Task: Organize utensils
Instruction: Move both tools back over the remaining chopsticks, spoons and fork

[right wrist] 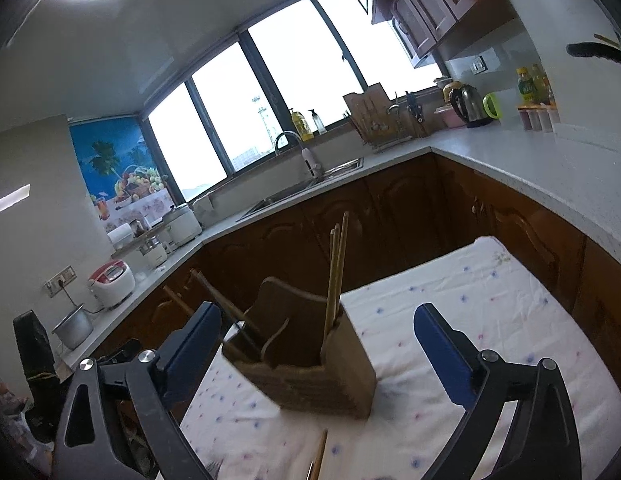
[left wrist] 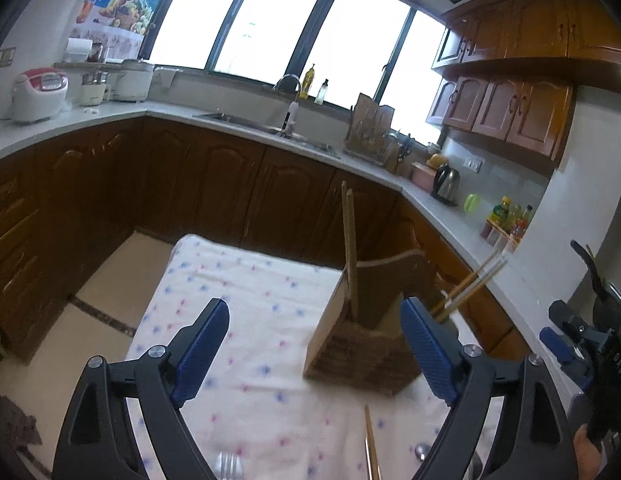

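- Left gripper (left wrist: 314,354): the jaws are held wide apart with nothing between the blue pads (left wrist: 200,354); it is raised above the table, pointed toward the holder
- Right gripper (right wrist: 318,350): the jaws are likewise spread wide and nothing is grasped; in the left wrist view its body is seen at the right edge
- Wooden utensil holder (left wrist: 352,350): it is stood on the table just ahead of both grippers, and is divided into compartments
- Upright chopsticks (right wrist: 335,280): a few are seen standing in one corner compartment, nearly vertical
- Leaning chopsticks (left wrist: 468,286): a pair is tilted outward from the opposite end of the holder
- Loose chopstick (left wrist: 372,446): it is laid on the cloth below the holder, near the lower frame edge; a metal fork (left wrist: 228,466) and a spoon bowl (left wrist: 422,451) are partly seen beside it
- Floral tablecloth (right wrist: 470,300): the table is covered by it
- Kitchen counter (right wrist: 550,160): the background is wrapped by it, with a sink (right wrist: 310,184) under the window and a kettle (right wrist: 470,108) to one side
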Available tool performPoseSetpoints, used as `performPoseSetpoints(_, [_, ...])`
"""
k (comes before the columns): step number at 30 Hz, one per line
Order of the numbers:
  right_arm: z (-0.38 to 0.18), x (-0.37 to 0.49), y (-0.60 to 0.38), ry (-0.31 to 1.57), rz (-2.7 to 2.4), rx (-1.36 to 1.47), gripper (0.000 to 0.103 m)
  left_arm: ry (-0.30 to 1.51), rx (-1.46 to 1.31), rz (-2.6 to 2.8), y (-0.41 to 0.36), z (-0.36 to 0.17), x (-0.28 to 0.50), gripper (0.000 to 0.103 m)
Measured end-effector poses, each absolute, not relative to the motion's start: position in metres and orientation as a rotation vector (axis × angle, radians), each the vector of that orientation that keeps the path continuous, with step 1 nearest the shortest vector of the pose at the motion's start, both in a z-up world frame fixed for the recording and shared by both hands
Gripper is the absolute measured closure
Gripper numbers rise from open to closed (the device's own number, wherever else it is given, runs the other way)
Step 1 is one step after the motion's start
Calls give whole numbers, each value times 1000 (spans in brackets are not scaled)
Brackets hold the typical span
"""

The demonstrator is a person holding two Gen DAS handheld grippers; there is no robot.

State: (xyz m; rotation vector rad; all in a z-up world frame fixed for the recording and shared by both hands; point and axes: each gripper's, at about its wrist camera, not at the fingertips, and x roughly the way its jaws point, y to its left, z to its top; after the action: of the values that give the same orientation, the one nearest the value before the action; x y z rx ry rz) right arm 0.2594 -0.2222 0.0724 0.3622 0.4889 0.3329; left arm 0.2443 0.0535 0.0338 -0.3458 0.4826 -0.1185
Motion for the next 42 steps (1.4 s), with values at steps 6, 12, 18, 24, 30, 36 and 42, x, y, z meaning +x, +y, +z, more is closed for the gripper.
performPoseSetpoints(6, [63, 226, -222, 519, 327, 354, 5, 525, -357, -102, 61, 31, 208, 15])
performPoseSetpoints(12, [53, 196, -226, 548, 319, 341, 5, 570, -341, -83, 63, 34, 183, 15])
performPoseSetpoints(18, [46, 168, -236, 562, 287, 333, 5, 597, -328, -79, 65, 39, 157, 15])
performPoseSetpoints(24, [38, 150, -242, 590, 273, 317, 5, 649, -336, -91, 63, 35, 144, 15])
performPoseSetpoints(30, [31, 140, -242, 619, 267, 302, 5, 674, -313, -98, 55, 41, 133, 15])
performPoseSetpoints(36, [21, 137, -234, 654, 265, 280, 5, 690, -294, -108, 50, 44, 132, 15])
performPoseSetpoints(42, [10, 143, -224, 702, 269, 251, 11, 708, -279, -101, 45, 41, 139, 16])
